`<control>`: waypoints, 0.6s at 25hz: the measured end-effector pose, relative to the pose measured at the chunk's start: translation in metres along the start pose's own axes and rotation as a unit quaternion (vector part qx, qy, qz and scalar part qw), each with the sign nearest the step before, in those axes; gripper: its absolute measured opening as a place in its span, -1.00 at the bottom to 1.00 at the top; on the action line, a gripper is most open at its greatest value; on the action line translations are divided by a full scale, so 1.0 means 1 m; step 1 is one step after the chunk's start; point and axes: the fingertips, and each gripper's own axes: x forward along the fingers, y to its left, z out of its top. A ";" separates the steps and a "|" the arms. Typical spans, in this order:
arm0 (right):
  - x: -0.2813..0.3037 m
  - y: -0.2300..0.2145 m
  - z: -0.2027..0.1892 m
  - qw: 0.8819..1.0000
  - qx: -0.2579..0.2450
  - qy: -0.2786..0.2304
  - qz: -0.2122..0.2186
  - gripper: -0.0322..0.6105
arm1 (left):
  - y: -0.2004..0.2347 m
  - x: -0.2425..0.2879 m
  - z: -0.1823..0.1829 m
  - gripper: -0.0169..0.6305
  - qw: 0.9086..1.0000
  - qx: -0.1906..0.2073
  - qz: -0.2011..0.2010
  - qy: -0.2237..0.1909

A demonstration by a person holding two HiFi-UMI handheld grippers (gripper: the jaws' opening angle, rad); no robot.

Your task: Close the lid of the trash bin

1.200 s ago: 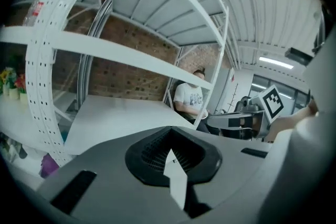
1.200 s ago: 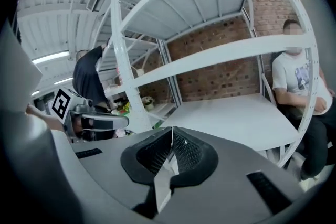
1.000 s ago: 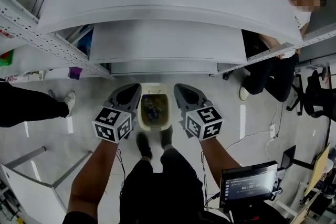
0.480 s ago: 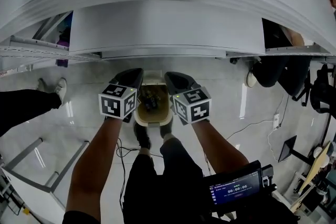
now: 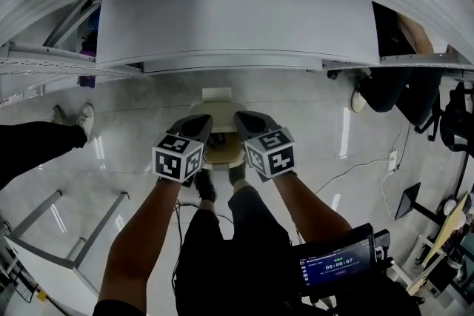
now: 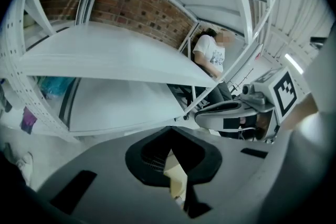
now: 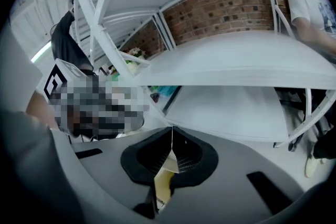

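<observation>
Head view, looking steeply down: my left gripper (image 5: pixel 200 123) and my right gripper (image 5: pixel 243 120), each a grey moulded-plastic shell that tapers to a point and carries a cube with black-and-white square markers, converge over the small cream-coloured plastic trash bin (image 5: pixel 222 152). The bin stands on the glossy pale floor (image 5: pixel 133 122) just ahead of my dark shoes (image 5: pixel 204 193) and in front of the white sheet-metal shelving (image 5: pixel 237 26). Only a smooth, rounded tan part of the bin's near end shows between the two shells, so I cannot tell how its lid lies. A small white rectangular piece (image 5: pixel 216 94) lies just beyond the bin; I cannot tell what it is. Left gripper view: my jaws are pressed together at their tips. One finely ribbed dark pad (image 6: pixel 151 157) shows inside a black oval rim, and a narrow wedge of the cream surface appears in the slit below the tips. Right gripper view: the same arrangement, the pads meeting along a thin vertical seam above a cream wedge. A red brick wall (image 6: pixel 136 8) rises behind the shelf frames.
</observation>
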 end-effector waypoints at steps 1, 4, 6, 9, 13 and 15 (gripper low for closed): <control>-0.002 0.003 -0.014 1.000 0.003 0.009 0.002 -0.88 | -0.003 0.000 -0.014 -0.98 1.000 -0.006 -0.001 0.006; -0.011 0.008 -0.061 0.999 0.017 0.035 0.006 -0.88 | -0.015 0.001 -0.061 -0.98 0.999 -0.026 0.003 0.028; -0.014 0.014 -0.094 0.998 0.025 0.051 0.007 -0.88 | -0.022 0.002 -0.094 -0.98 0.998 -0.034 0.001 0.046; 0.001 0.030 -0.145 0.997 0.035 0.074 0.004 -0.88 | -0.010 0.003 -0.147 -0.98 0.997 -0.048 -0.001 0.067; 0.019 0.035 -0.201 0.994 0.044 0.103 0.001 -0.88 | 0.000 0.018 -0.197 -0.98 0.995 -0.061 -0.001 0.085; 0.029 0.031 -0.220 0.993 0.046 0.112 0.000 -0.88 | 0.006 0.029 -0.212 -0.98 0.994 -0.064 0.000 0.090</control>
